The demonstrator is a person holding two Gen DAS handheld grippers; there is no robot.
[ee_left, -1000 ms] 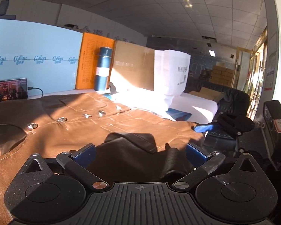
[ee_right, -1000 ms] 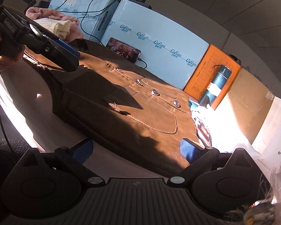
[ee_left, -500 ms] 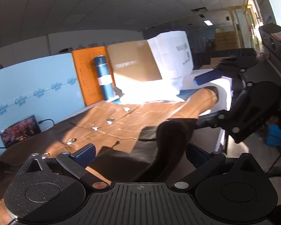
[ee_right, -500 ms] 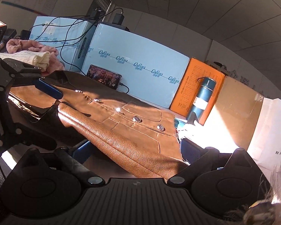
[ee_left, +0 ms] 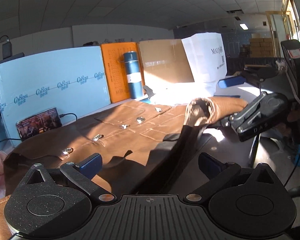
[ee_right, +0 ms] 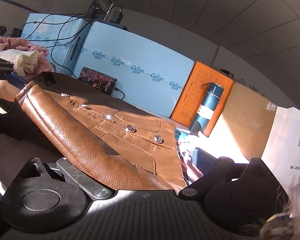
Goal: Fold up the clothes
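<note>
A brown leather jacket (ee_left: 118,132) with silver snap buttons lies spread on the table; it also shows in the right wrist view (ee_right: 114,124). My left gripper (ee_left: 150,162) is open, with the jacket's dark lining and a raised fold lying between its blue-padded fingers (ee_left: 91,163). My right gripper (ee_right: 128,160) is open too; a sleeve or edge of the jacket (ee_right: 80,146) drapes over its left finger and hides the pad. The right gripper shows in the left wrist view (ee_left: 252,118), lifting the jacket's edge.
Blue foam boards (ee_left: 50,86), an orange box (ee_left: 120,70), a teal flask (ee_left: 133,74), a cardboard panel (ee_left: 164,62) and a white paper bag (ee_left: 208,60) line the table's back. A phone (ee_left: 39,123) leans there with a cable. Pink and cream clothes (ee_right: 24,54) lie at the left.
The right gripper has slid under the jacket's edge and lifted it higher. The left gripper has pulled back and turned left; the raised fold now hangs between the two grippers.
</note>
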